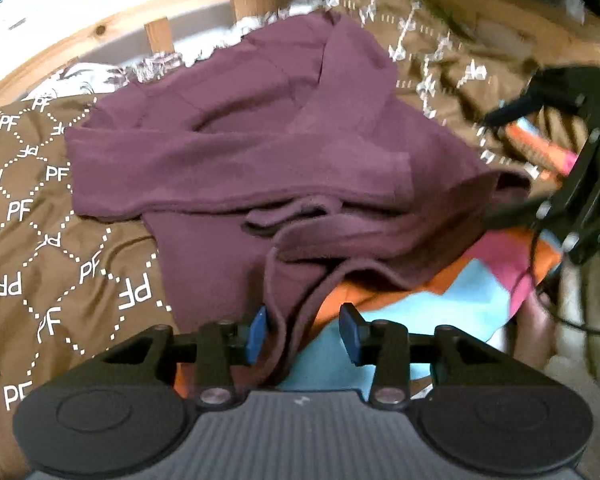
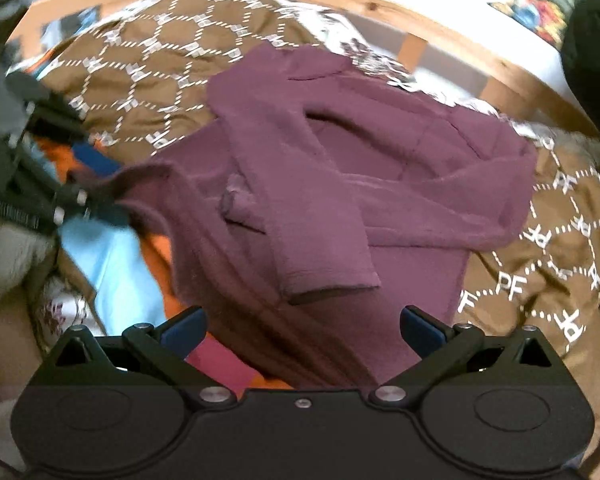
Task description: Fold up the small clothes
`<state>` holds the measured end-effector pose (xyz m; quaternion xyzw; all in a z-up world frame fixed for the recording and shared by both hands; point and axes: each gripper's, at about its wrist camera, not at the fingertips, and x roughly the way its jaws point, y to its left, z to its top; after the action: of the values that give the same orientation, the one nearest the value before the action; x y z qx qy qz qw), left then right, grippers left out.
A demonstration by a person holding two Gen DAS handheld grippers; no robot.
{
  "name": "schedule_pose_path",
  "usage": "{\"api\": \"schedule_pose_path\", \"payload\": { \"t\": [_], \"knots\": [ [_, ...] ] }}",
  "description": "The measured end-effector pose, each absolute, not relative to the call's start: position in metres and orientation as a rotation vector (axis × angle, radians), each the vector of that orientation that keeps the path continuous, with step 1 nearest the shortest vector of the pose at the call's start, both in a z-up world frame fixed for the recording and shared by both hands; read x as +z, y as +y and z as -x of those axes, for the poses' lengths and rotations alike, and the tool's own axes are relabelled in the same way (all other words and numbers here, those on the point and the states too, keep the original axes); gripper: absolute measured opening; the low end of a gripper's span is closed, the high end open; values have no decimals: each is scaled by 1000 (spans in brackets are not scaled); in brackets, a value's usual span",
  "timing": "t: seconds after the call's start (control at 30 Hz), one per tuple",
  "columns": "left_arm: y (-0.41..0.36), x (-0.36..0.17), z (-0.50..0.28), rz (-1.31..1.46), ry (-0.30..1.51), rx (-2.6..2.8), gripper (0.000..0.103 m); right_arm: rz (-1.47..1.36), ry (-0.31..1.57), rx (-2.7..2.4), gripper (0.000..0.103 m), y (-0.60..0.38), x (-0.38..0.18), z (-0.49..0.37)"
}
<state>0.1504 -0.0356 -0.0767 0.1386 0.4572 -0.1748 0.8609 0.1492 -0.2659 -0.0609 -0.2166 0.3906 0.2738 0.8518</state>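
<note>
**A:** Item one, location?

**B:** Maroon long-sleeved top (image 2: 340, 184), soft fleece-like knit, lying on the brown PF-print duvet (image 1: 40, 240) inside the wooden bed frame (image 2: 480, 64). Both sleeves are crossed over the chest. The hem end hangs toward me over an orange, blue and pink cloth (image 1: 460, 292).

**A:** Grippers?

**B:** My left gripper (image 1: 306, 334): fingers spread, a rumpled hem fold sitting between them, one edge against the left pad, not yet pinched. My right gripper (image 2: 302, 330): fingers spread wide over the lower body panel, holding nothing.

**A:** Handling?

**B:** I judge it light, limp and grippy, not slippery. It will sag and bunch, and the loose sleeves may slide off when lifted.

**A:** Where to take hold?

**B:** The two hem corners, one per gripper, pinching both layers; then carry the hem up toward the collar (image 2: 316, 70).
</note>
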Motion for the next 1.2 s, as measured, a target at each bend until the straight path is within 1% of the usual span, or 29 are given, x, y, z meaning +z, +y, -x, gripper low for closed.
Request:
{"api": "schedule_pose_path", "payload": {
  "t": [0.1,0.2,0.23,0.27,0.33,0.53,0.63,0.93,0.97,1.1,1.2],
  "knots": [
    [-41,-84,-156,-301,980,-374,30,417,830,553,102,-270,-60,-153],
    [-47,-89,-156,-332,983,-392,17,403,827,539,102,-273,-59,-155],
    [-49,-90,-154,-347,974,-396,7,400,825,536,102,-274,-58,-154],
    [-51,-89,-150,-365,948,-390,5,399,824,535,102,-274,-58,-154],
    [-51,-83,-143,-379,883,-363,4,399,825,536,102,-275,-59,-153],
    [-19,-41,-141,-189,704,-280,4,468,791,578,102,-265,-60,-143],
    [-13,-30,-138,-166,635,-268,4,539,745,620,102,-252,-61,-134],
    [-11,-26,-129,-144,554,-278,4,822,562,643,102,-193,-77,-123],
    [-9,-25,-129,-133,550,-275,4,826,577,657,102,-187,-82,-127],
    [-3,-25,-126,-110,541,-258,4,807,731,629,102,-186,-100,-148],
    [-3,-26,-127,-104,539,-256,4,725,820,591,102,-202,-101,-161]
  ]
}}
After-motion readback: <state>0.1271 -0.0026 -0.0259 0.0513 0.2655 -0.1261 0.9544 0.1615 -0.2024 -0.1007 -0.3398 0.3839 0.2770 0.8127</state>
